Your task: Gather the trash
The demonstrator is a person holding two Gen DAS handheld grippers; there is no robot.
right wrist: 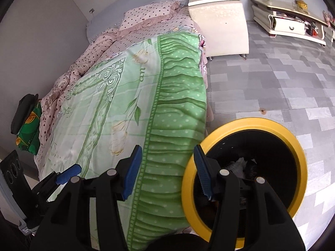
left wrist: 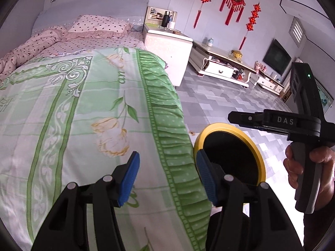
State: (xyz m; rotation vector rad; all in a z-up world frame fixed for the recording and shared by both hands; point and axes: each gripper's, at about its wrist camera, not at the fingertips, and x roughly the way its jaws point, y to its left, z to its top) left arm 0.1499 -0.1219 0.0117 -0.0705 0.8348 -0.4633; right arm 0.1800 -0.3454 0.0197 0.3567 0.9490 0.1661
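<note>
Left hand-held gripper (left wrist: 167, 175) spread apart, holding nothing, poised over the edge of the bed (left wrist: 88, 113) beside the bin (left wrist: 230, 156). Right hand-held gripper (right wrist: 166, 172) likewise apart and empty, one finger over the yellow rim. Bin on the floor (right wrist: 272, 79) against the bed, crumpled trash (right wrist: 238, 165) lying inside
</note>
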